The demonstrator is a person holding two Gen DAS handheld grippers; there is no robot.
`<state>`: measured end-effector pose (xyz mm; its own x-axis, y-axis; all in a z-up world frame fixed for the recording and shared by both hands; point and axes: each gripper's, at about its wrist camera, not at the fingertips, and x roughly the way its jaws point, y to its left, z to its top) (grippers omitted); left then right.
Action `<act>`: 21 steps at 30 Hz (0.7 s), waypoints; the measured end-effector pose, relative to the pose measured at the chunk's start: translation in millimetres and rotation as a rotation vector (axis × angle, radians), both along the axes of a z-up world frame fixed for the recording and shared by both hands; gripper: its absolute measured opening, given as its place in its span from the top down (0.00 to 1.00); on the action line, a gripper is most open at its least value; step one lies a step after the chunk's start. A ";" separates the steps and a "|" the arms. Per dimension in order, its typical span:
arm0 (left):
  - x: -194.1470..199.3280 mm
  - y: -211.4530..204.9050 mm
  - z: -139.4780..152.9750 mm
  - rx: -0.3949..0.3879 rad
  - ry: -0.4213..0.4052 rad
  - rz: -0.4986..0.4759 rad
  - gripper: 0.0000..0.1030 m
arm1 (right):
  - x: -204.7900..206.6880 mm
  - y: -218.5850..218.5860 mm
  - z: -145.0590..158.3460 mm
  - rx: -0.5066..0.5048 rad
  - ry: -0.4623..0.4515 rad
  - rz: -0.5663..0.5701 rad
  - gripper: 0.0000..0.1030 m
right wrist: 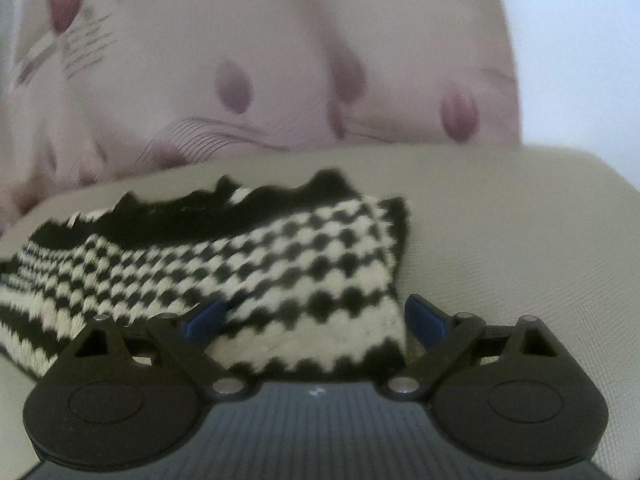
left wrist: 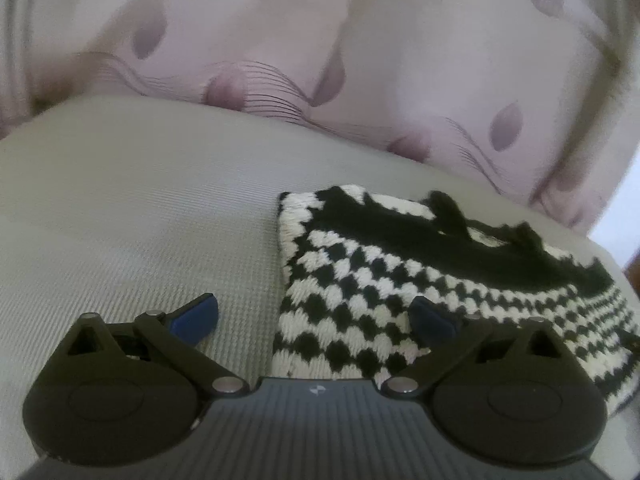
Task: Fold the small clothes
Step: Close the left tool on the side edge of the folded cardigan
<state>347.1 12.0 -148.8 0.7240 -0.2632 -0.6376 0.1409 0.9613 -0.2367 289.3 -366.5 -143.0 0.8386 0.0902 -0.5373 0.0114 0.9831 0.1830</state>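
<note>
A small black-and-white checked knitted garment [left wrist: 400,276] lies folded on a grey textured surface [left wrist: 140,220]. It also shows in the right wrist view [right wrist: 240,264]. My left gripper [left wrist: 316,320] is open, low over the garment's near left corner; its left blue pad [left wrist: 196,320] is over the bare surface, its right pad [left wrist: 432,320] over the knit. My right gripper [right wrist: 316,320] is open at the garment's near right corner, left pad [right wrist: 204,320] over the knit, right pad [right wrist: 426,320] just beyond its edge.
A pale pink curtain with purple leaf prints [left wrist: 320,60] hangs right behind the surface and shows in the right wrist view [right wrist: 280,80]. The surface's far edge runs along the curtain. A bright gap [right wrist: 580,40] shows at the right.
</note>
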 end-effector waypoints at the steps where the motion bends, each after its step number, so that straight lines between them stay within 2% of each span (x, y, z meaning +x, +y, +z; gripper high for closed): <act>1: 5.7 2.0 1.4 -0.005 0.014 -0.024 0.08 | 0.3 -2.9 -0.3 0.019 0.004 -0.001 0.07; 4: 24.8 9.8 3.9 -0.045 0.060 -0.096 0.10 | 2.7 -7.0 -0.7 0.051 0.015 0.001 0.06; 5: 31.0 12.6 4.5 -0.054 0.068 -0.115 0.15 | 1.8 -6.4 -1.0 0.048 0.013 0.000 0.06; 8: 49.1 21.3 2.0 -0.098 0.090 -0.190 0.17 | 2.6 -6.6 -0.4 0.032 0.005 -0.002 0.06; 10: 57.0 21.3 0.7 -0.106 0.092 -0.234 0.23 | 2.1 -5.6 -0.3 0.022 0.000 -0.007 0.06; 11: 59.5 20.1 0.4 -0.094 0.086 -0.248 0.35 | 1.1 -4.9 0.2 0.016 -0.003 -0.010 0.06; 12: 62.6 19.8 -0.3 -0.097 0.088 -0.259 0.52 | 0.1 -2.4 -0.1 0.011 -0.007 -0.011 0.06; 13: 65.3 22.3 -1.9 -0.127 0.100 -0.263 0.58 | -1.0 -1.2 0.0 0.006 -0.009 -0.013 0.06; 14: 68.8 25.7 -4.7 -0.177 0.120 -0.264 0.71 | -1.5 -1.0 0.2 0.000 -0.013 -0.015 0.06; 15: 70.9 27.3 -8.3 -0.224 0.142 -0.274 0.77 | -2.2 0.2 0.3 -0.004 -0.016 -0.016 0.06; 16: 69.1 26.2 -10.9 -0.240 0.139 -0.270 0.77 | -2.7 0.6 0.6 -0.010 -0.020 -0.018 0.06; 21: 58.2 21.2 -10.2 -0.214 0.087 -0.233 0.77 | -2.9 2.3 0.5 -0.016 -0.022 -0.020 0.06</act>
